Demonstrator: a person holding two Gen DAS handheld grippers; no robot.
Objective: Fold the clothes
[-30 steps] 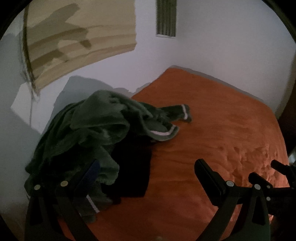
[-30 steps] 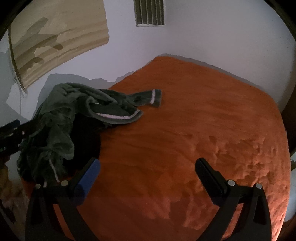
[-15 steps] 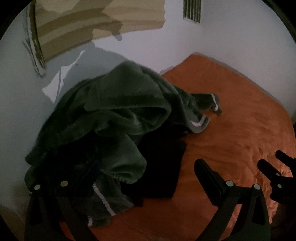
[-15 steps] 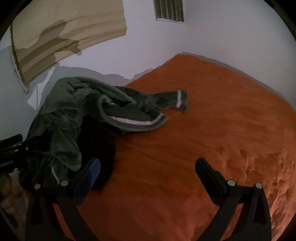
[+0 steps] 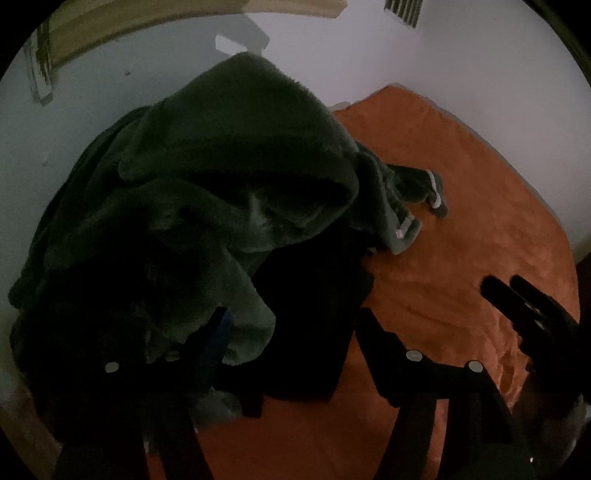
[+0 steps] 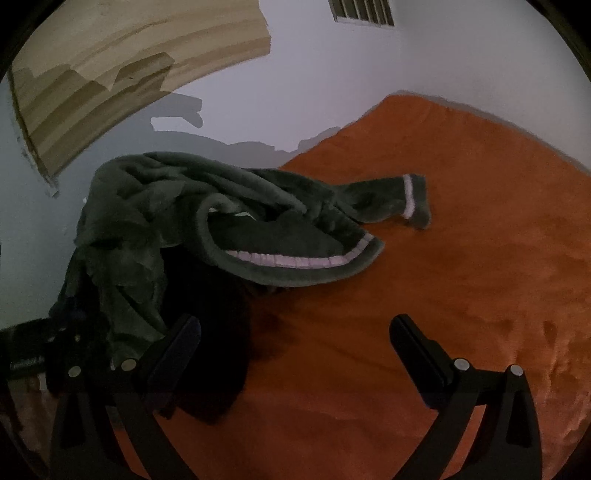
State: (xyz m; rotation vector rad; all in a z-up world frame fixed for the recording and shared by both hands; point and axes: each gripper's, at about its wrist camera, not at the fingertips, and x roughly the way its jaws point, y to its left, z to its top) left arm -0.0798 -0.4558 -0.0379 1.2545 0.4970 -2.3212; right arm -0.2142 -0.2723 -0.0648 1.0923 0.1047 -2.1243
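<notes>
A crumpled dark green fleece garment with white-striped hem and cuff lies heaped at the left of the orange bed. It also shows in the right wrist view, with its striped hem and sleeve cuff spread out on the bed. A black garment lies under it, also in the right wrist view. My left gripper is open, close over the heap's near edge. My right gripper is open and empty above the bed, and shows in the left wrist view.
White walls meet at the bed's far corner. A wall vent sits high up. A tan wooden panel hangs on the left wall. The bed's left edge runs along that wall.
My left gripper has moved in close to the green heap, which now fills its view. My right gripper has moved nearer to the clothes too. Both stay open.
</notes>
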